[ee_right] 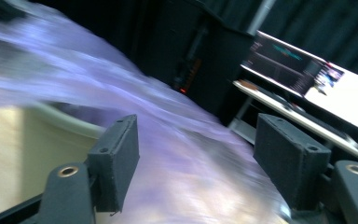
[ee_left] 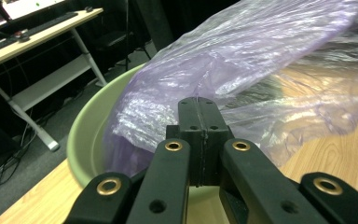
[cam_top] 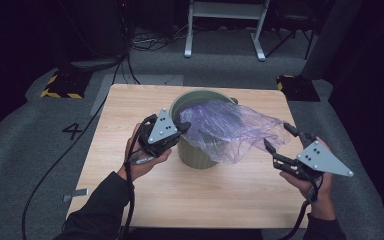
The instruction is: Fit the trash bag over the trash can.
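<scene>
— What carried everything?

— A square light wooden table (cam_top: 130, 105) with a pale grain stood on grey carpet.

— And what sat directly on it?

— A round sage-green plastic bin (cam_top: 195, 155) stood upright just beside the left gripper (cam_top: 184, 126), on its far side, and well apart from the right gripper (cam_top: 279, 138). The board between that gripper and the bin's foot was bare wood.

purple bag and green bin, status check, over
Left gripper shut on the purple bag at the green bin rim. Right gripper open, fingers apart, clear of the film. Bag half draped over bin. Nothing in the way.
</scene>
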`<action>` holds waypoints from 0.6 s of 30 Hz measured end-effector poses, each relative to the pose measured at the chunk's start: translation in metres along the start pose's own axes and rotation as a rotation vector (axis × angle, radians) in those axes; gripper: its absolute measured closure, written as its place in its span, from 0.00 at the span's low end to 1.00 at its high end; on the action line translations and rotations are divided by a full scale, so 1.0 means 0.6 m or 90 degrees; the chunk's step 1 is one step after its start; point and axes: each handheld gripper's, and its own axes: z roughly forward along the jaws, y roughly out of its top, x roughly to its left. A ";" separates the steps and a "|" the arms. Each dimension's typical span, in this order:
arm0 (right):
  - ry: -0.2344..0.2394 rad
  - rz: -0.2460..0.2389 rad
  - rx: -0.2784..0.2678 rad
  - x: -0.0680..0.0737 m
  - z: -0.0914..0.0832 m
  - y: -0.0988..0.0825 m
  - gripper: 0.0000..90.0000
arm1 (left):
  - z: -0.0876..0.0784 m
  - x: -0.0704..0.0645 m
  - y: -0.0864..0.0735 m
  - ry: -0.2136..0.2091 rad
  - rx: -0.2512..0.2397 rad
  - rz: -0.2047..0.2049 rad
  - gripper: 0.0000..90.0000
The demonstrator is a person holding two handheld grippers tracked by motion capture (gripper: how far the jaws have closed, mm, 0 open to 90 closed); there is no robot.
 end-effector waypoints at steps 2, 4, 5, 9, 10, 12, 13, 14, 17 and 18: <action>-0.006 0.011 0.007 -0.017 0.006 -0.007 0.32 | -0.005 0.004 -0.005 0.003 0.004 -0.002 1.00; 0.007 0.028 0.013 -0.031 0.011 -0.011 0.34 | -0.011 0.008 -0.010 0.004 0.006 -0.002 1.00; 0.009 0.038 0.014 -0.037 0.015 -0.012 0.40 | -0.013 0.010 -0.012 0.005 0.008 -0.002 1.00; 0.049 0.028 0.030 -0.043 0.029 -0.010 0.60 | -0.022 0.014 -0.021 0.011 0.005 -0.002 1.00; 0.062 0.025 0.032 -0.044 0.031 -0.009 0.63 | -0.024 0.016 -0.024 0.010 0.003 -0.005 1.00; 0.079 0.024 0.037 -0.044 0.036 -0.007 0.62 | -0.028 0.020 -0.030 0.011 0.003 -0.009 1.00; 0.081 0.022 0.041 -0.043 0.038 -0.006 0.59 | -0.029 0.022 -0.033 0.012 0.003 -0.012 1.00; 0.089 0.023 0.043 -0.042 0.039 -0.005 0.54 | -0.030 0.023 -0.035 0.010 0.004 -0.013 1.00; 0.094 0.028 0.040 -0.040 0.038 -0.001 0.46 | -0.035 0.024 -0.040 0.009 0.002 -0.012 1.00; 0.097 0.033 0.039 -0.038 0.037 0.001 0.43 | -0.036 0.024 -0.040 0.008 0.003 -0.008 1.00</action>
